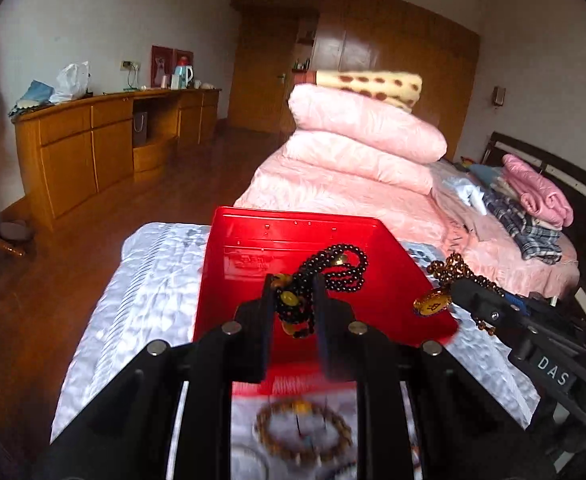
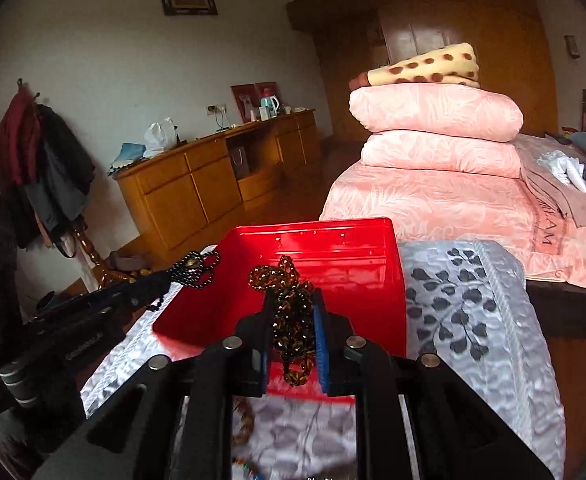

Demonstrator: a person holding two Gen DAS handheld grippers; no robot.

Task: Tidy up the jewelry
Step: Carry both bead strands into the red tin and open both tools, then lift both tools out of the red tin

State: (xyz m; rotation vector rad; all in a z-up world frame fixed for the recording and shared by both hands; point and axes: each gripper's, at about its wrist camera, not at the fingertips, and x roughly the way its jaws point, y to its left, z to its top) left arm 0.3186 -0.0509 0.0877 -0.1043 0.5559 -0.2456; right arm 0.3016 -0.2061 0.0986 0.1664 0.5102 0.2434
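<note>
Closest under the left gripper (image 1: 295, 288), a blurred wooden-bead bracelet (image 1: 304, 432) is lying on the silvery quilted cloth (image 1: 149, 280), not yet collected. The left gripper's fingers are pinching a black bead necklace (image 1: 333, 268) with amber beads, and its loops are hanging ahead of the fingertips over the red box (image 1: 293, 236). To its right, the right gripper (image 2: 293, 300) is pressing together on a brown bead necklace (image 2: 289, 312), whose gold pendant (image 1: 433, 304) is dangling just past the box's right edge in the left wrist view.

The step in hand looks like carrying both necklaces to the box for dropping in. The next move probably calls for bringing each bundle fully over the open box, lowering, then spreading the fingers so the strands are falling inside rather than snagging on the rim.

Readable writing: "DAS" is showing on the right gripper's body; the pendant is bearing a character too small to read; "DREAM", partly visible, is running along the pink bedspread (image 2: 433, 200).
</note>
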